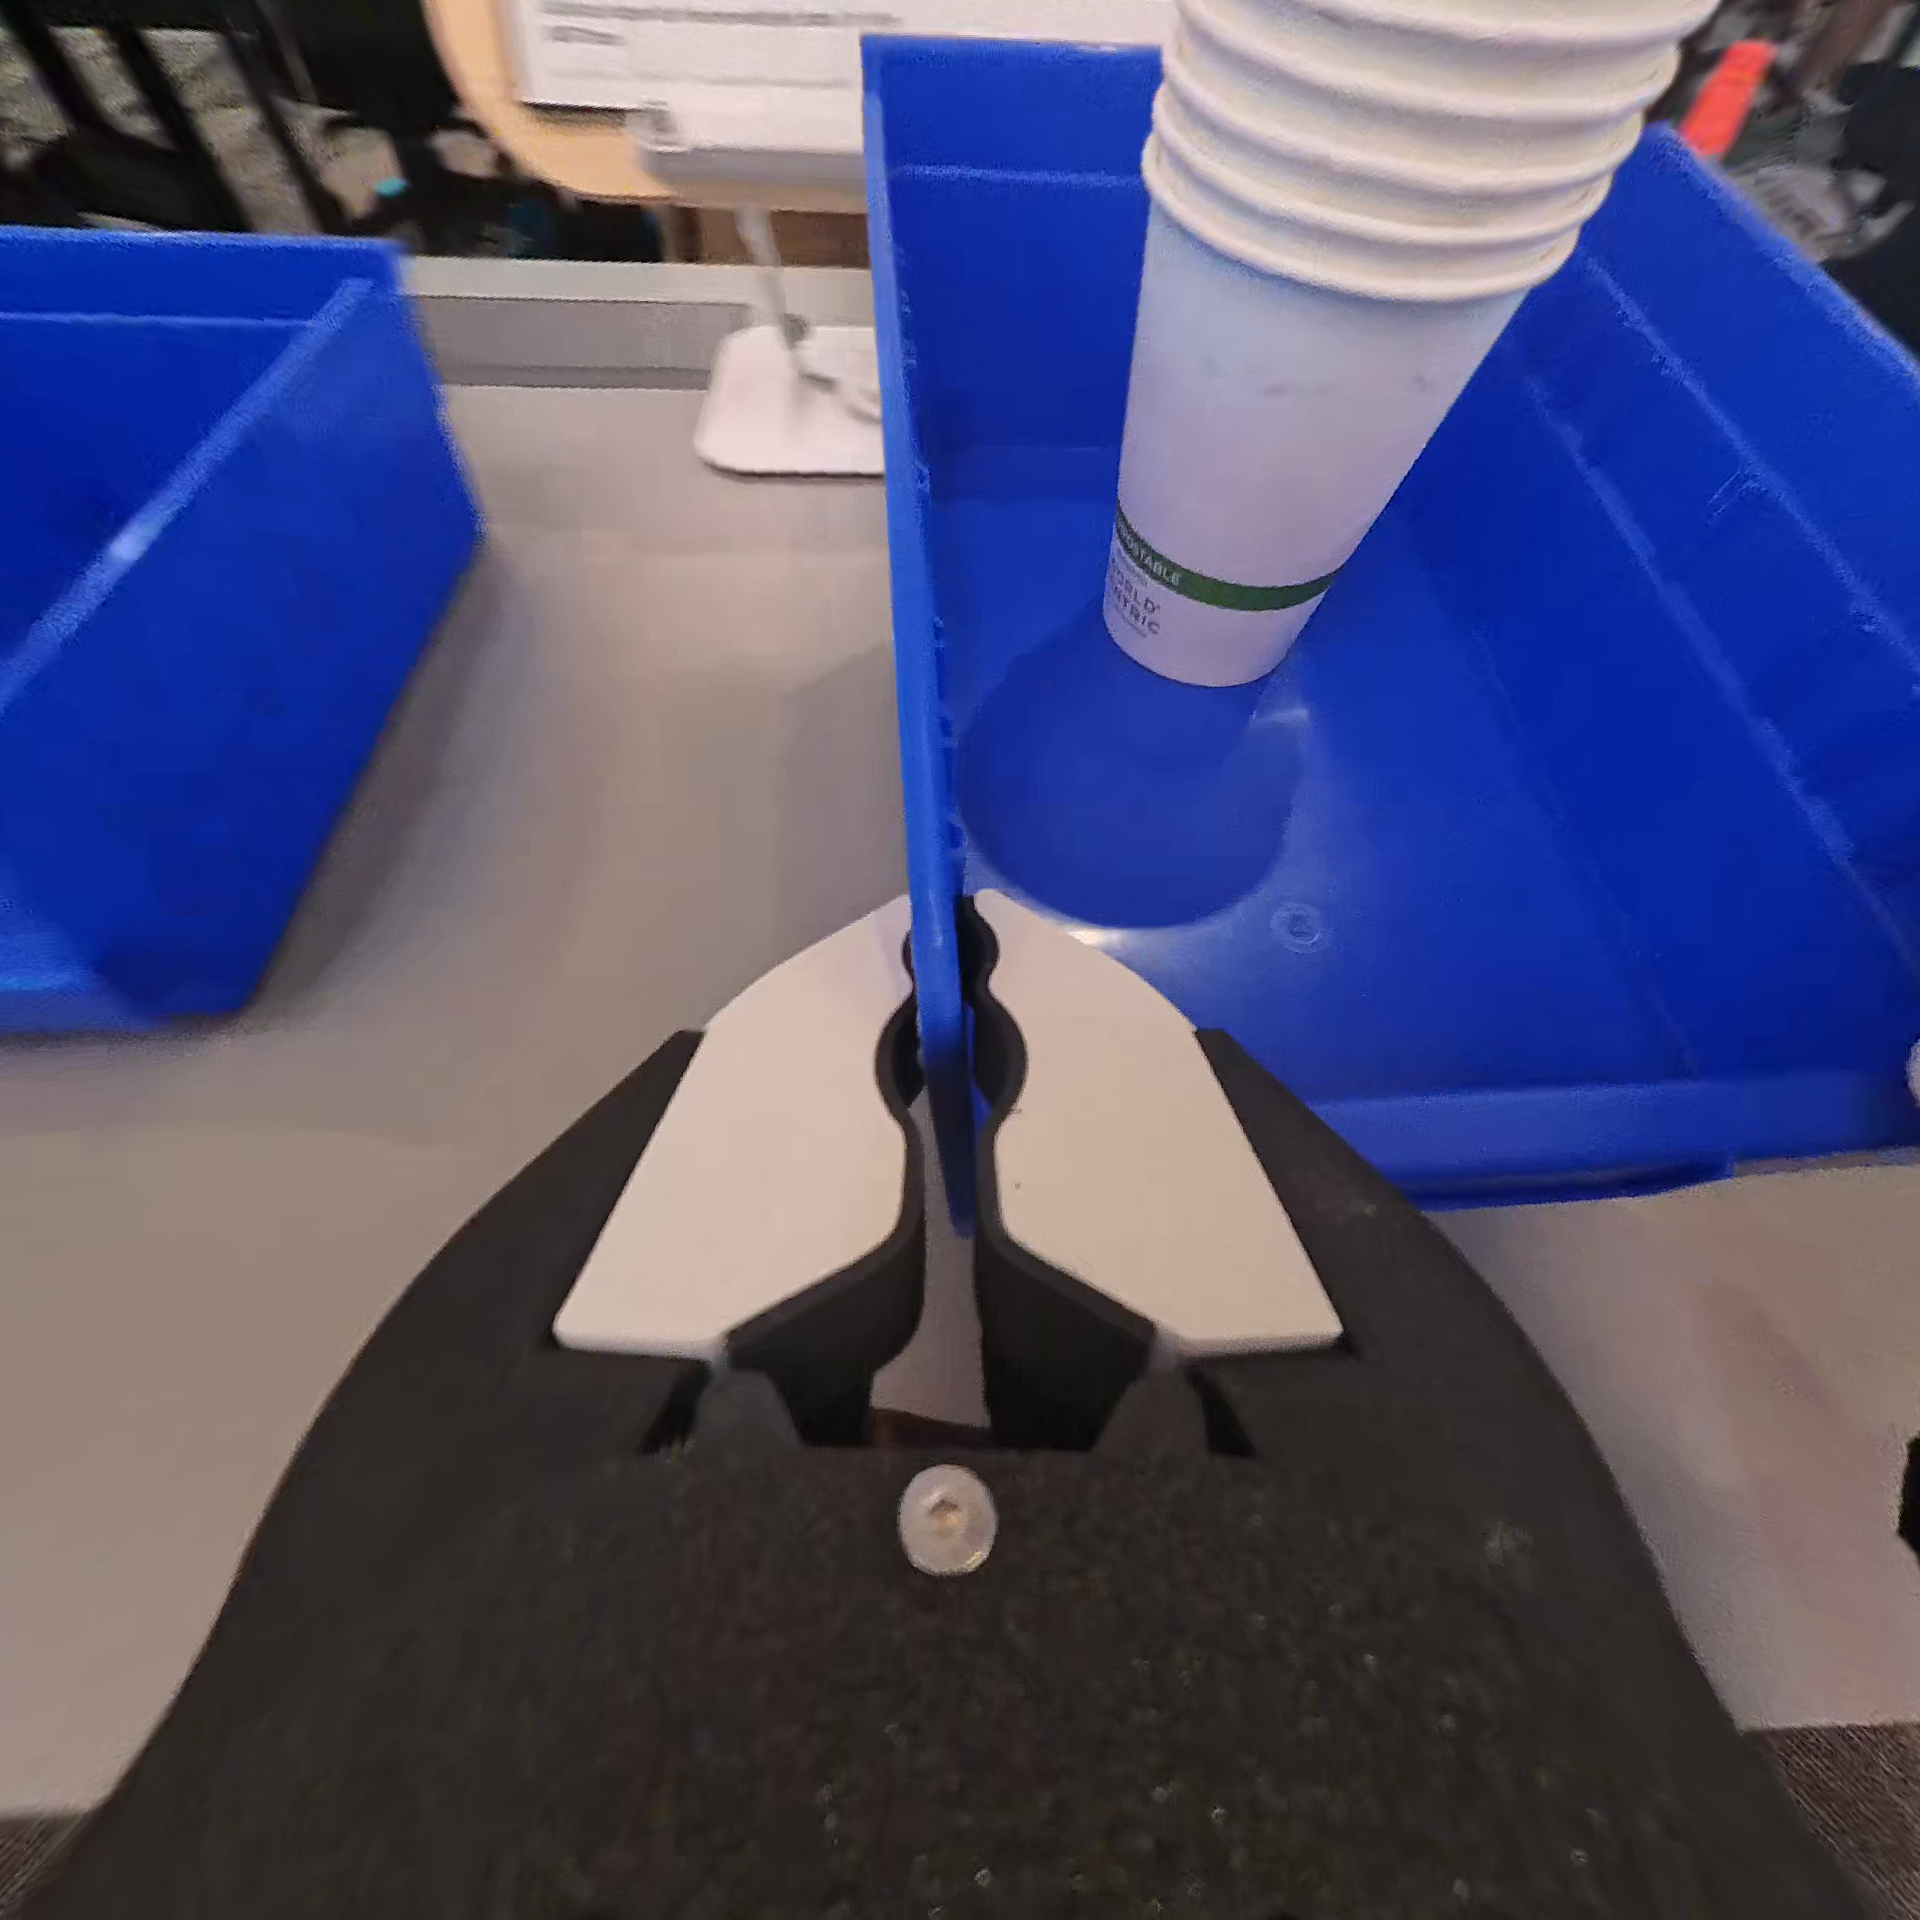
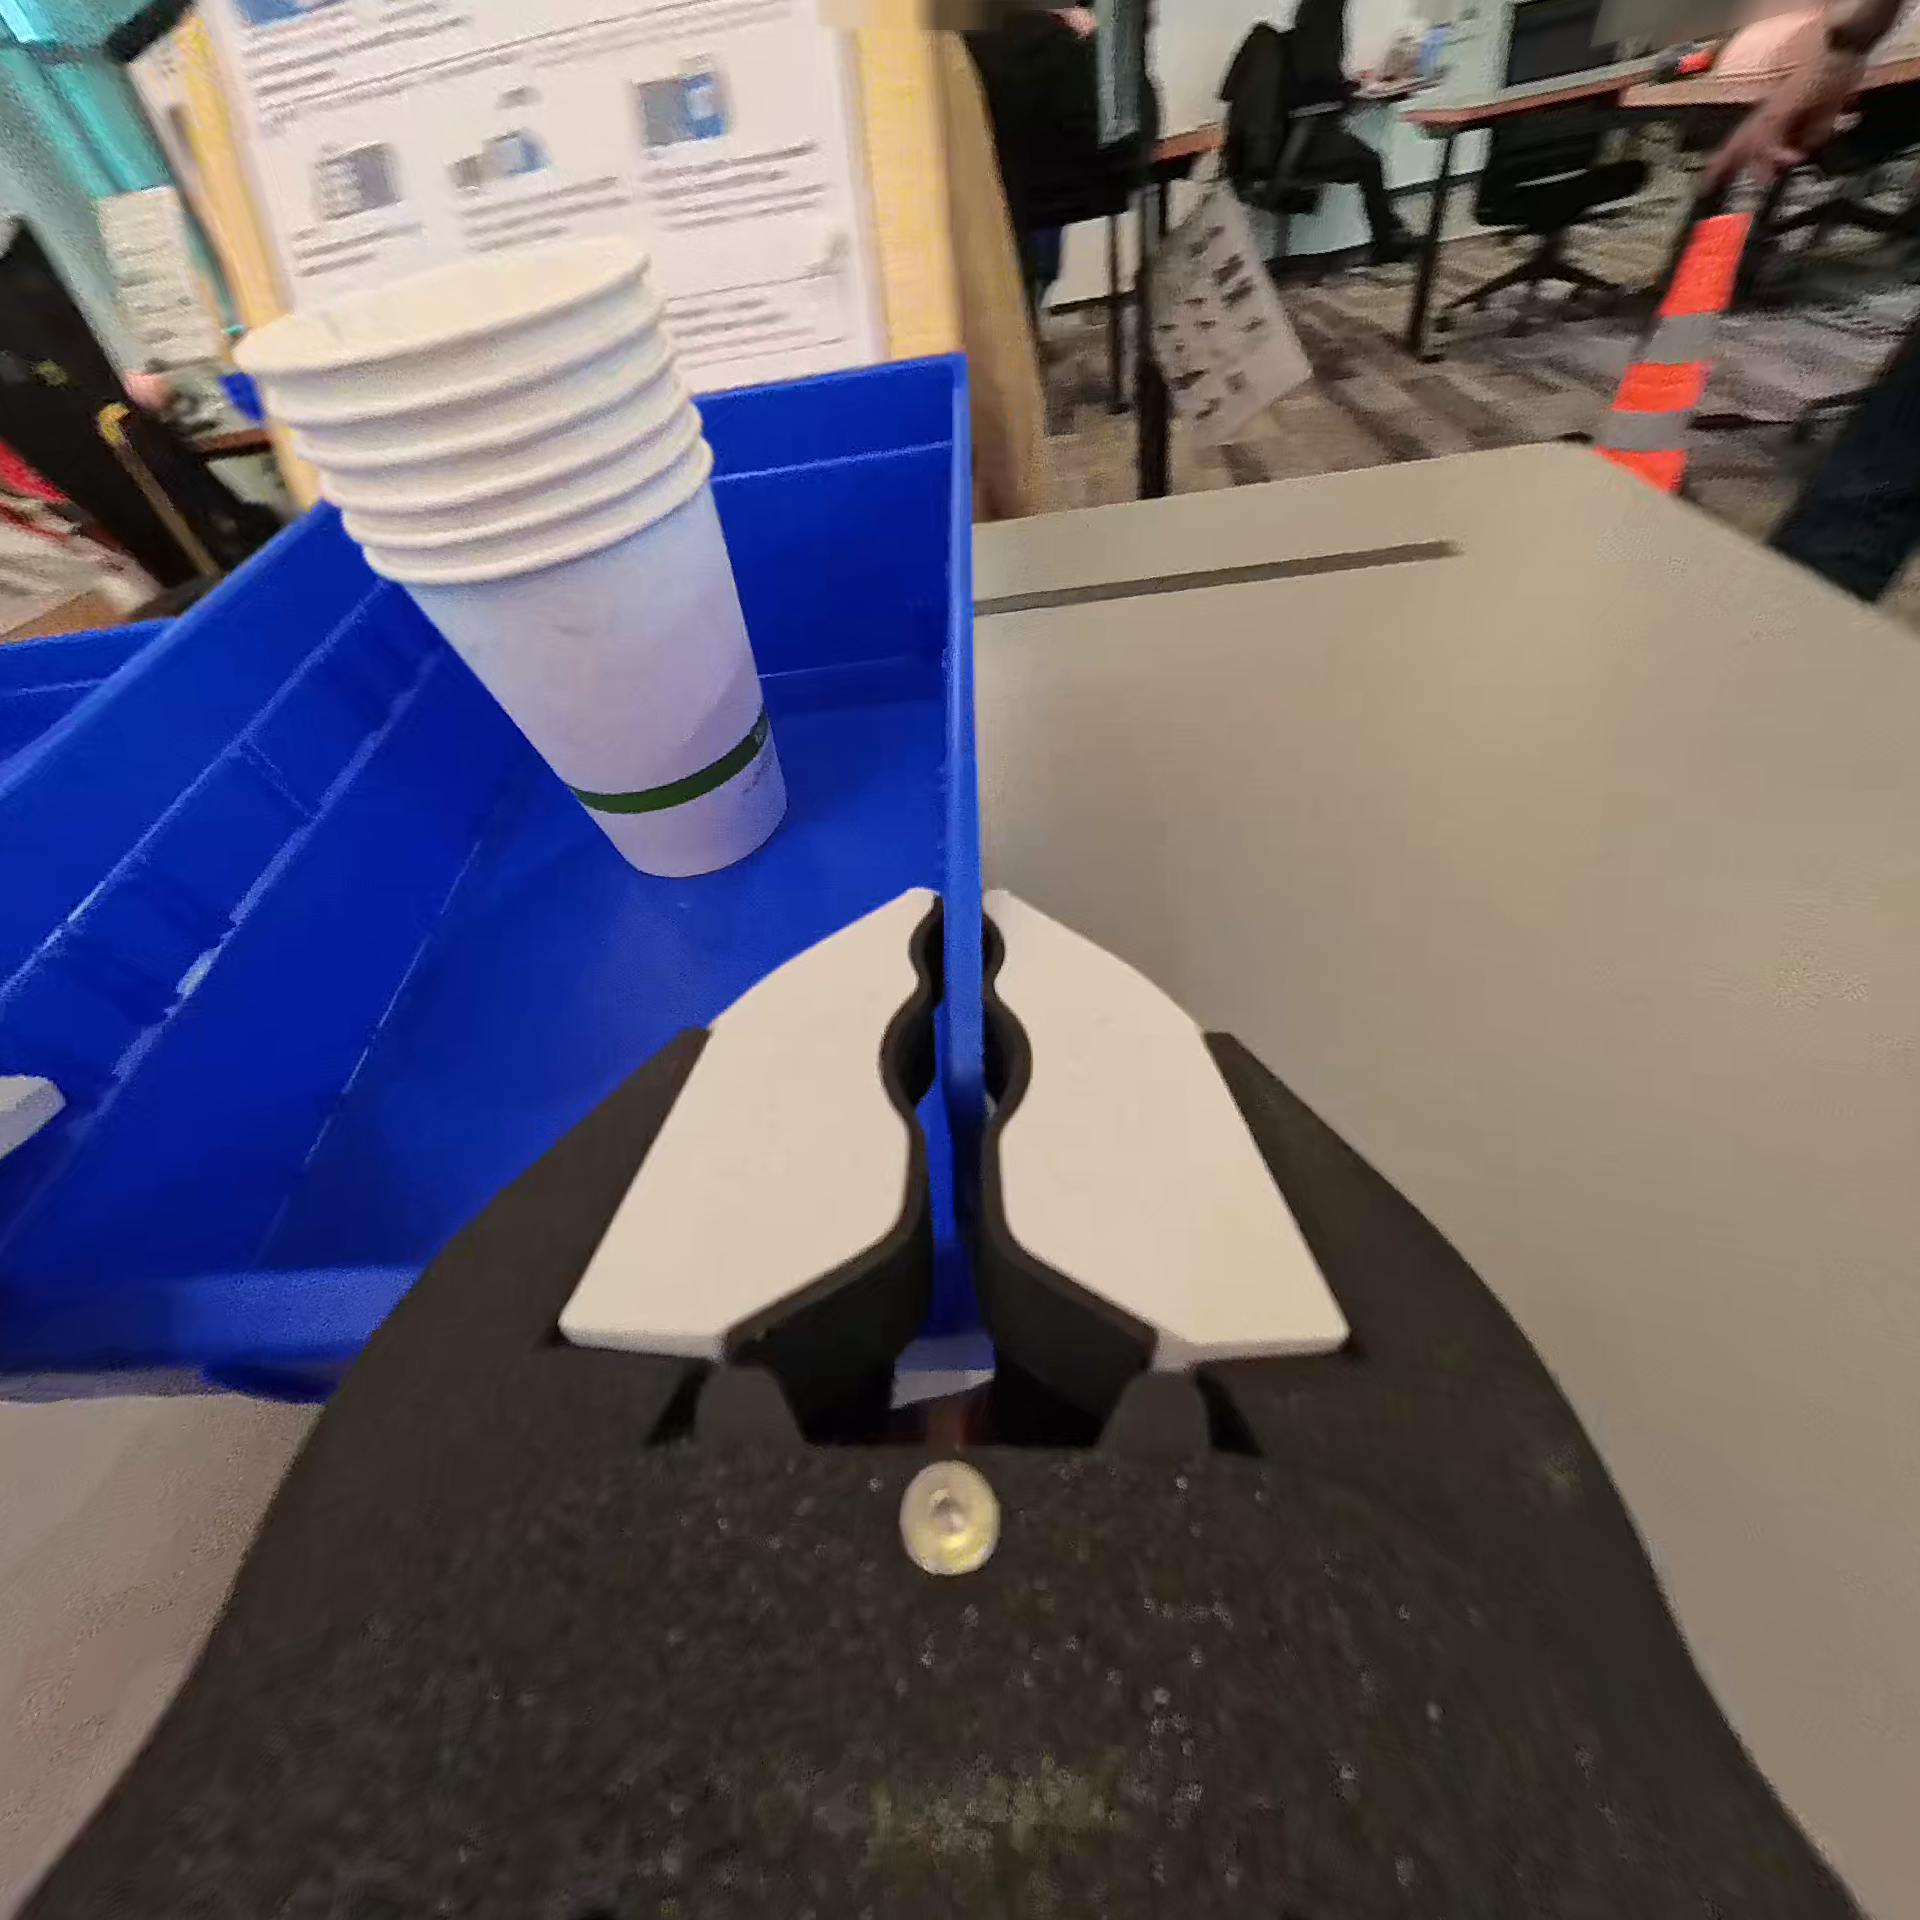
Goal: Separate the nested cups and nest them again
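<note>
Two grippers are each clamped on a side wall of the same blue bin (image 1: 1558,831). The left gripper (image 1: 943,935) has its jaws closed to a narrow gap on the bin's left wall, with the wall running away toward 12 o'clock. The right gripper (image 2: 961,925) pinches the opposite wall in the same manner. This paired hold probably steadies or positions the bin before any cup is handled.

The stack of nested cups (image 2: 540,540) stands upright on the bin floor, at 1 o'clock from the left jaws and 11 o'clock from the right jaws, touched by neither gripper.

A second blue bin (image 1: 208,623) rests on the grey desk (image 2: 1455,831) at 10 o'clock in the left wrist view.
</note>
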A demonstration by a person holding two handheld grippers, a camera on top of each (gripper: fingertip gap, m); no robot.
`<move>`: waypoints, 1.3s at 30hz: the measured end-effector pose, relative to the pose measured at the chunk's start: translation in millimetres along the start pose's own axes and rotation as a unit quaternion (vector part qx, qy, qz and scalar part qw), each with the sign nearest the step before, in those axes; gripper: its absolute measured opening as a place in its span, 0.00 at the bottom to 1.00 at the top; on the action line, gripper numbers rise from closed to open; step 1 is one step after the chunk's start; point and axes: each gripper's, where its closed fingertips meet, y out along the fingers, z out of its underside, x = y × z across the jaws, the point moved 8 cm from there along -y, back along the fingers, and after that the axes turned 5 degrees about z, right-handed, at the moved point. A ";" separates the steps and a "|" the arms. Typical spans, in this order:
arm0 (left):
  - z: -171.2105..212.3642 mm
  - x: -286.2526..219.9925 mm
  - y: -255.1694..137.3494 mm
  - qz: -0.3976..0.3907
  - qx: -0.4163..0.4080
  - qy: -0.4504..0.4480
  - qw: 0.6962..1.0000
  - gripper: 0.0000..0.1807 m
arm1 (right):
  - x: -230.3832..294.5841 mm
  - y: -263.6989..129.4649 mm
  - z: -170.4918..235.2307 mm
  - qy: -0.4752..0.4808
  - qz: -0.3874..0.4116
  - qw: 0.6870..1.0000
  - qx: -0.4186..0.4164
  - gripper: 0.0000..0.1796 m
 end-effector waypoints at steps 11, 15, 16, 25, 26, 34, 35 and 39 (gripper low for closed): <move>20.5 106.1 1.6 -0.022 0.044 -0.019 0.999 0.01 | 89.8 25.6 34.9 -0.048 -0.054 0.995 0.062 0.02; 28.3 107.3 7.8 -0.001 0.035 -0.033 0.999 0.02 | 85.1 28.5 38.0 -0.046 -0.064 0.995 0.063 0.03; 29.6 106.8 7.3 0.006 0.033 -0.031 0.999 0.03 | 84.0 28.8 37.7 -0.045 -0.075 0.994 0.065 0.07; 32.7 239.2 -71.4 -0.059 0.010 -0.061 0.996 0.32 | 39.8 -53.8 31.1 -0.086 -0.151 0.985 0.016 0.28; 26.3 269.7 -69.5 -0.071 0.002 -0.067 0.995 0.32 | 39.2 -57.9 34.0 -0.087 -0.157 0.984 0.025 0.27; -6.9 401.7 17.0 -0.072 0.037 -0.069 0.994 0.29 | 88.1 -65.4 46.4 -0.119 -0.251 0.959 0.063 0.24; -6.0 405.4 25.4 -0.079 0.046 -0.060 0.994 0.24 | 97.6 -66.6 47.4 -0.120 -0.263 0.955 0.063 0.24; -2.1 401.6 24.9 -0.047 0.037 -0.084 0.995 0.03 | 145.6 -70.8 54.5 -0.125 -0.312 0.939 0.075 0.24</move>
